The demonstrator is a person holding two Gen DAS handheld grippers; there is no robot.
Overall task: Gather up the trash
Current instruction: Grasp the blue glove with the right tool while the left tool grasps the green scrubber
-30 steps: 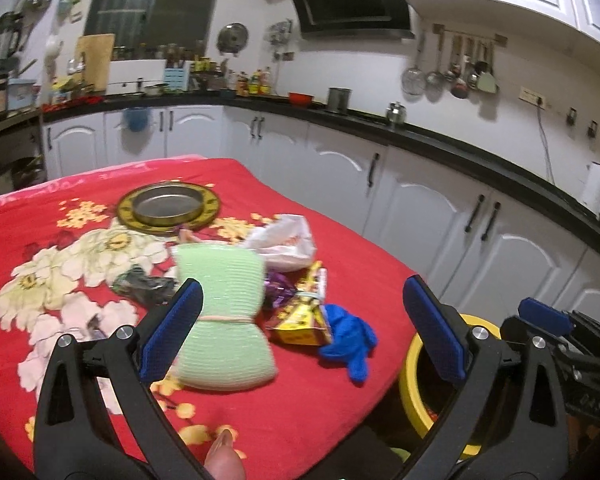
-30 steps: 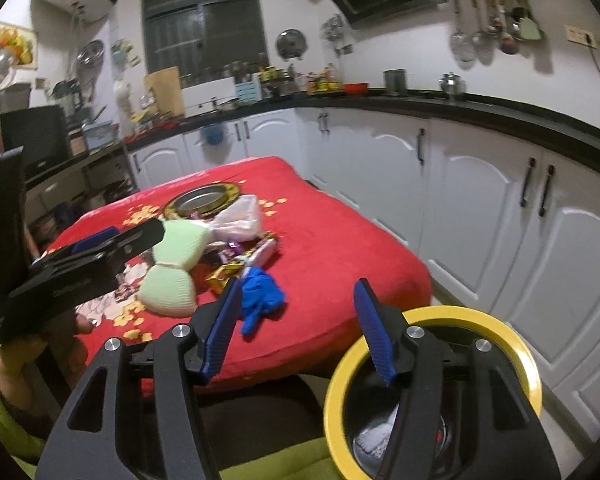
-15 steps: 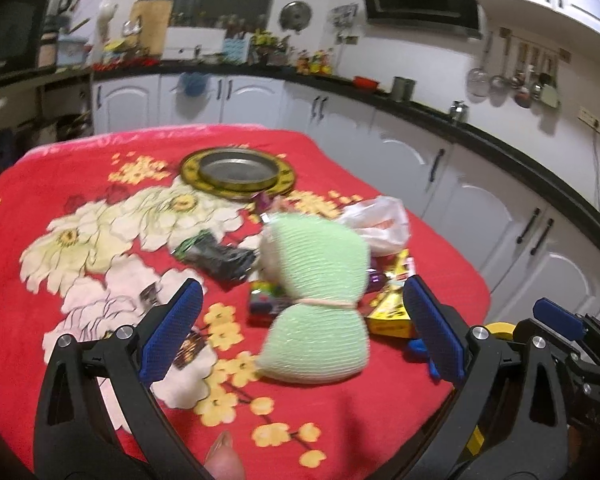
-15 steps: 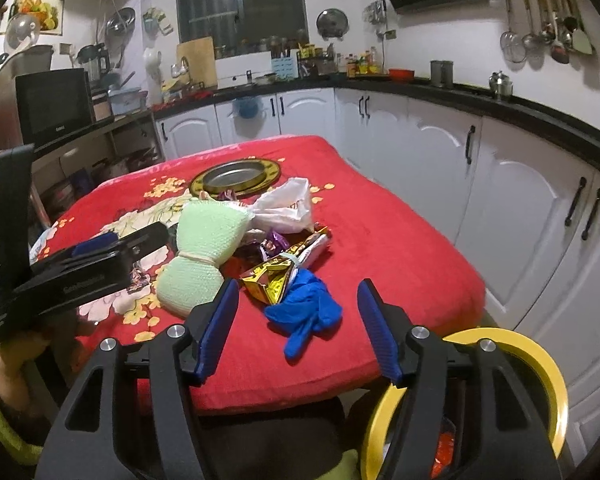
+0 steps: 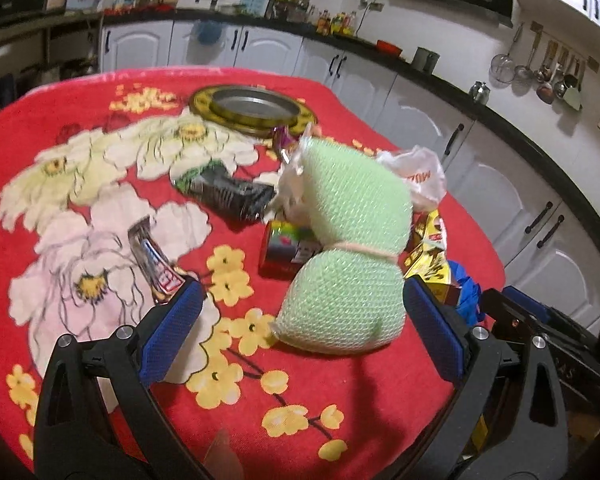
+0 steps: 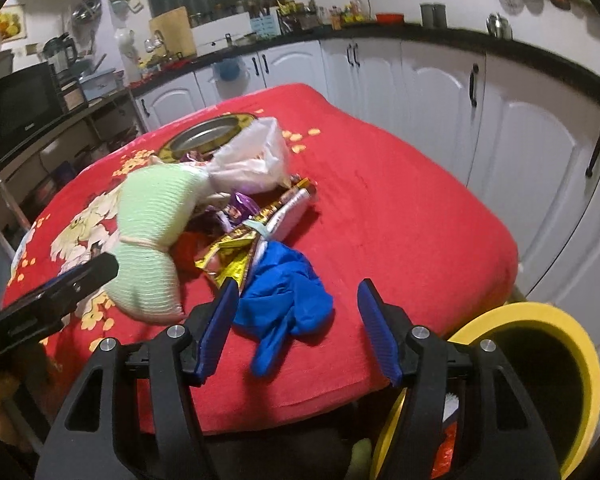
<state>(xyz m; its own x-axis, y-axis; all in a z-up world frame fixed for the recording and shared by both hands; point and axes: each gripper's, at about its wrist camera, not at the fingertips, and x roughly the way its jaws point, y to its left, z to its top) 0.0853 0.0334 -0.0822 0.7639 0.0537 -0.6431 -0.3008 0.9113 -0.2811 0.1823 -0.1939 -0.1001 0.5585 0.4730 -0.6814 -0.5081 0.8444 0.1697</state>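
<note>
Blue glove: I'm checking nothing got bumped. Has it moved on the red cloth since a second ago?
No. The blue glove still lies against the yellow wrapper, near the red cloth's edge.

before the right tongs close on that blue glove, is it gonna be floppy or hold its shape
Probably floppy: the blue glove lies crumpled on the red cloth, its fingers sagging flat. It looks thin, so likely very light and apt to dangle from the right tongs, which stand open around it. A pinch on the bunched middle should hold better than on a finger.

You see a red cloth (image 5: 380, 392) with white and yellow flowers — on it a pale green mesh bundle (image 5: 348, 256), a blue glove (image 6: 284, 300); nearby, a yellow-rimmed bin (image 6: 580, 344).
</note>
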